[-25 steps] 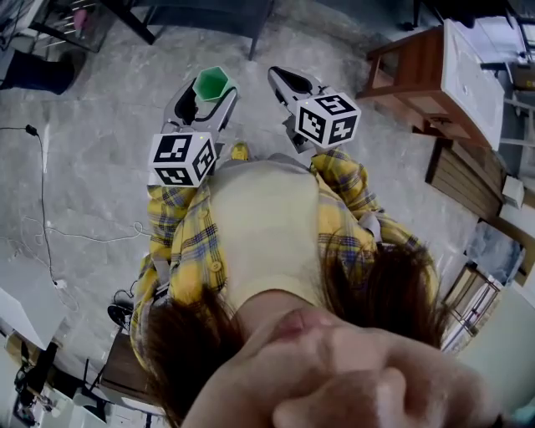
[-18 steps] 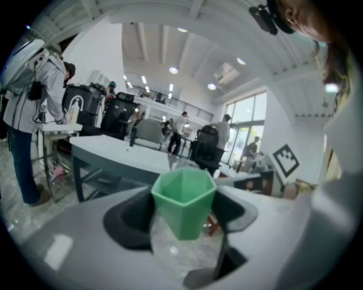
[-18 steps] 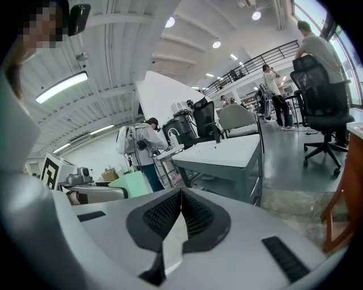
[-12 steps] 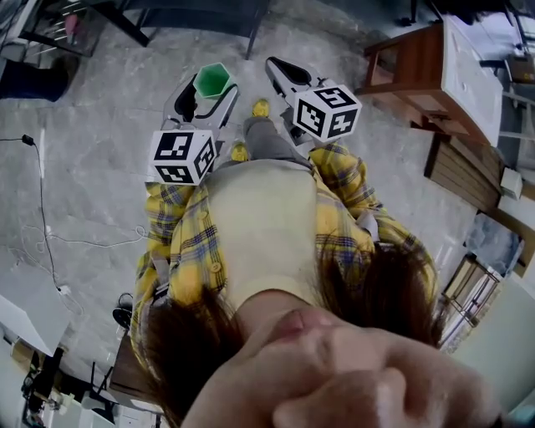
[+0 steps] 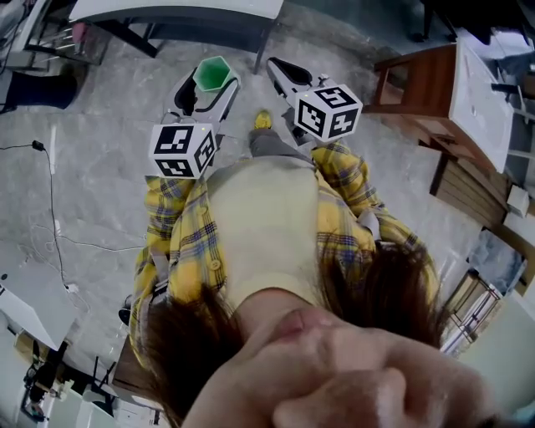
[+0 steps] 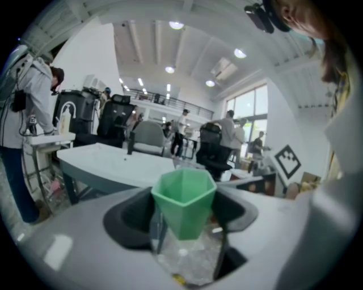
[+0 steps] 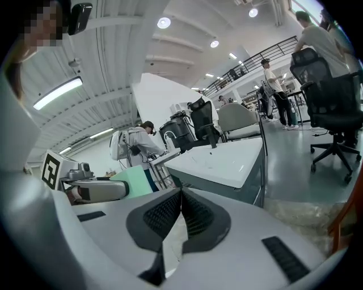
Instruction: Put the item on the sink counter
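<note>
Left gripper [image 6: 184,218] pinches a green cup [image 6: 184,198], near what seems the sink counter [image 6: 108,163]; right gripper [image 7: 180,204] is pressed together

The floor [image 5: 100,109] is pale grey, mottled like stone or concrete. A thin black cable [image 5: 52,192] trails across it at the left, and a yellow shoe [image 5: 262,120] stands on it near the middle. At the top edge a white surface [image 5: 175,8] stands on a dark base [image 5: 217,32]; the right gripper view shows a shallow basin [image 7: 224,156] sunk in its top. At the right a brown wooden cabinet [image 5: 418,79] with a white top stands on the floor, a slatted wooden panel [image 5: 468,180] just beside it.
</note>
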### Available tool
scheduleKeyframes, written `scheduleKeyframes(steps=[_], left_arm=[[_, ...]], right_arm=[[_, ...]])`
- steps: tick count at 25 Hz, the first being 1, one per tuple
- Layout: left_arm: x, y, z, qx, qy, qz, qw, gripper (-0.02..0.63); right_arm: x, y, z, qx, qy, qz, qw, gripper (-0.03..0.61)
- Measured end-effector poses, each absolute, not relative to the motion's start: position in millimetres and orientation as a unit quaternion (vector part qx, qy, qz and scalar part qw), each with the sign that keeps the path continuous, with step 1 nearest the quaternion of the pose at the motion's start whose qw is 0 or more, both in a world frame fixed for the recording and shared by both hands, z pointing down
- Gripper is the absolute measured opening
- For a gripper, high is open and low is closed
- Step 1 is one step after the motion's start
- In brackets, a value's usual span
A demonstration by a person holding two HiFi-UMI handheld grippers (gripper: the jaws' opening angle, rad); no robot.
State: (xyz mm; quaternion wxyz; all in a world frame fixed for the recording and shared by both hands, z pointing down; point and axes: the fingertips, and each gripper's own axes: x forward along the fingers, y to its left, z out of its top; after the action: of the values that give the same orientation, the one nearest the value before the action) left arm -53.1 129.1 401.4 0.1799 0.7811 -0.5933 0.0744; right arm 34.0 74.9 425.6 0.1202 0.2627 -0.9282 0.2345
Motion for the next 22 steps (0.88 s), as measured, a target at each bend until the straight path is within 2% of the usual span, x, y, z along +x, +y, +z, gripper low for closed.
scheduleKeyframes(steps=[14, 22], left_arm=[[-34.0, -3.3, 397.4, 0.784, -0.591, 0.093, 0.168, 0.319], [-21.6, -42.1, 398.4, 0.787, -0.585, 0.110, 0.162, 0.319]], right_arm=[[42.4, -29.3, 432.1, 0.237, -0.933, 0.236, 0.130, 0.015], [54.8, -62.1, 434.5, 0.247, -0.931, 0.241, 0.118, 0.015]])
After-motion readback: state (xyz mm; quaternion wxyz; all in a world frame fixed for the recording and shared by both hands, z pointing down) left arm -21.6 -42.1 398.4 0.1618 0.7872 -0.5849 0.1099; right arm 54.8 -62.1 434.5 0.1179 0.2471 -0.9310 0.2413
